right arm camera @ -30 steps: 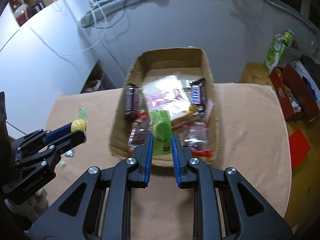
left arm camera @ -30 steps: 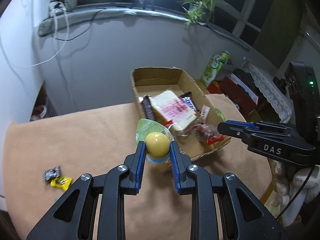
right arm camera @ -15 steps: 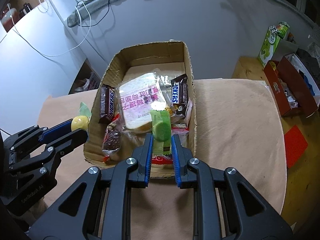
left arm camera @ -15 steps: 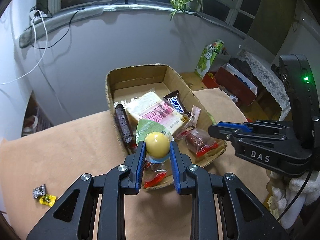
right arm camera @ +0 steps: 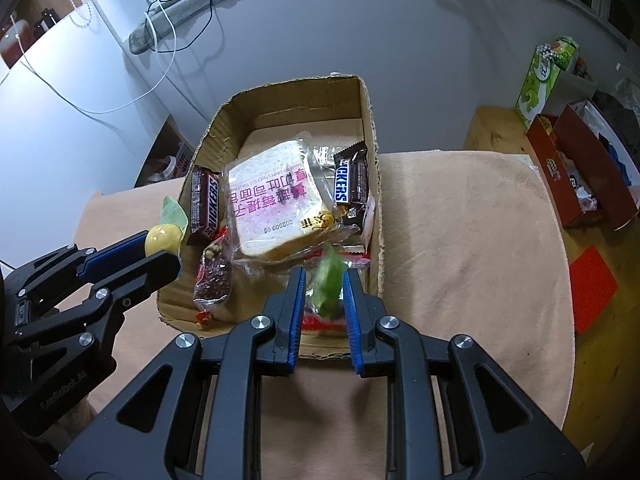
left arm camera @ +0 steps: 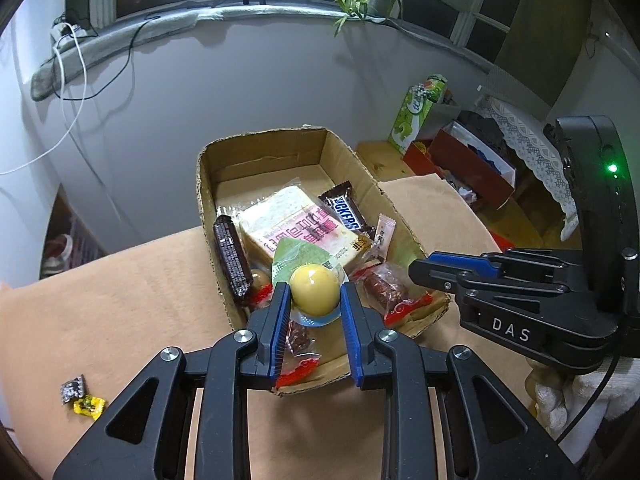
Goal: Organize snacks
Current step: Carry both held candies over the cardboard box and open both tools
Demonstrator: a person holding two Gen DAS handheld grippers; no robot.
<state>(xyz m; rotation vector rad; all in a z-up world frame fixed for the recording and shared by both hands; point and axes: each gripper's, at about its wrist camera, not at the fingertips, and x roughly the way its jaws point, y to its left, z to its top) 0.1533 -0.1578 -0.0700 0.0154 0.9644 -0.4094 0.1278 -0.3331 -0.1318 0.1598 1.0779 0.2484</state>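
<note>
Snacks fill a cardboard box on the table just ahead of both tongs. Left tongs pinch a yellow jelly cup above its near end; right tongs pinch a green packet there too.

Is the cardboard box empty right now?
No, the cardboard box already holds a wrapped bread slice, Snickers bars and other packets.

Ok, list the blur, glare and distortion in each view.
Left wrist view: sharp; fisheye bends the window sill; black corners; the yellow ball snack is crisp. Right wrist view: the green packet between the jaws is smeared by motion blur; the toast bag shows mild glare.
</note>
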